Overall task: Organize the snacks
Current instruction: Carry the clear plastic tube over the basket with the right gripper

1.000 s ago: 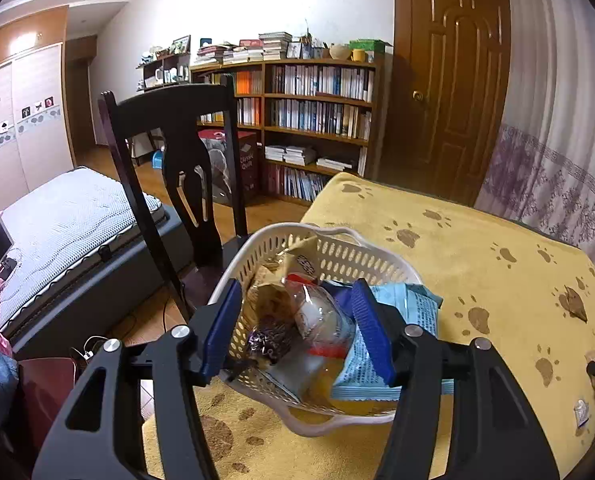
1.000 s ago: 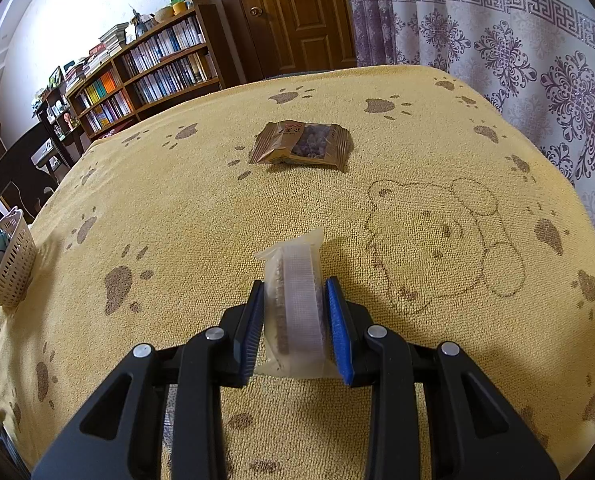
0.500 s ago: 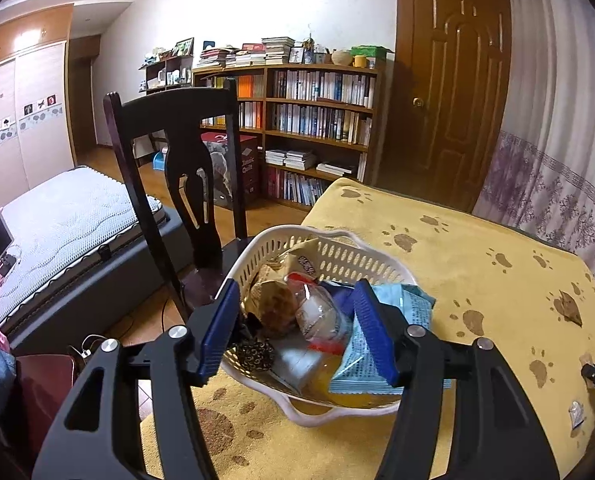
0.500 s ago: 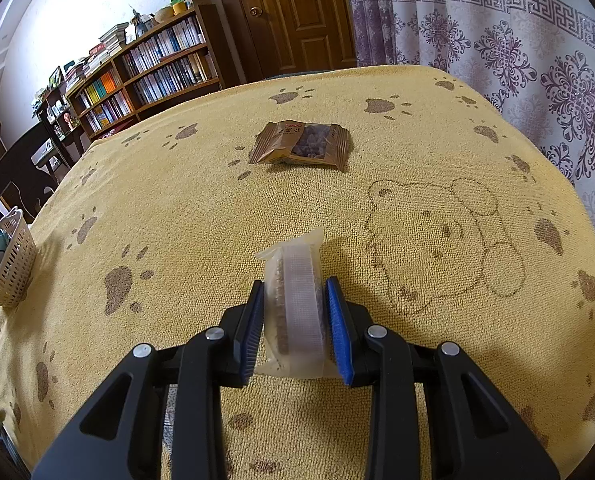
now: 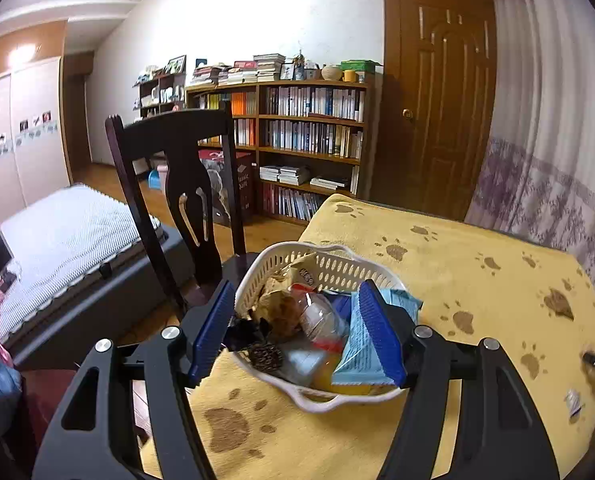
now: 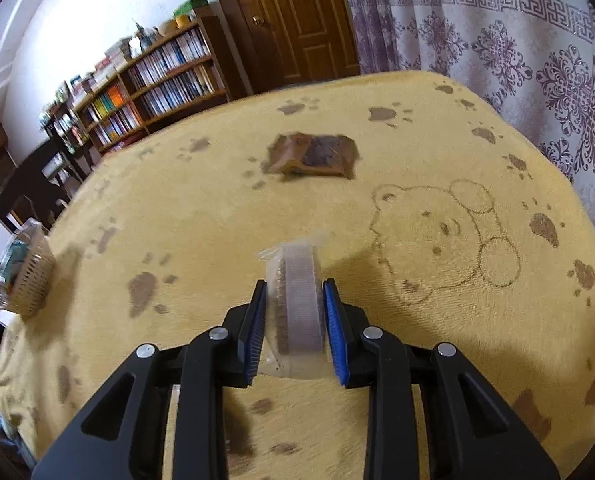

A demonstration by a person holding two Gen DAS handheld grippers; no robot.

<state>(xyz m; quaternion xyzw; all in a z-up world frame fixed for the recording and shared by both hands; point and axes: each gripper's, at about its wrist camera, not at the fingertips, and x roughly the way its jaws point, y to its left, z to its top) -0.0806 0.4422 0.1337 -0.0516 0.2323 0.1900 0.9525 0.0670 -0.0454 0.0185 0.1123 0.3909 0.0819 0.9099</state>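
A white slotted basket (image 5: 337, 270) sits at the corner of the table, which is covered by a yellow paw-print cloth (image 5: 477, 292). It holds several snacks, among them a light-blue packet (image 5: 355, 346), a clear-wrapped one (image 5: 321, 320) and a brown bag (image 5: 279, 308). My left gripper (image 5: 295, 320) hovers open over the basket's near side, with nothing between its fingers. My right gripper (image 6: 295, 286) is shut on a clear-wrapped cookie pack (image 6: 299, 264), held edge-up just above the cloth. A brown snack packet (image 6: 313, 154) lies flat farther ahead. The basket (image 6: 31, 280) shows at the far left.
A dark wooden chair (image 5: 189, 184) stands just past the basket's corner, beside a bed (image 5: 65, 224). Bookshelves (image 5: 309, 136) and a door (image 5: 441, 100) line the far wall. A patterned curtain (image 6: 517, 52) hangs along the table's far right side.
My right gripper has started moving with the cookie pack, blurring its view; the pack is off the cloth. The left gripper has shifted slightly and stays open over the basket.
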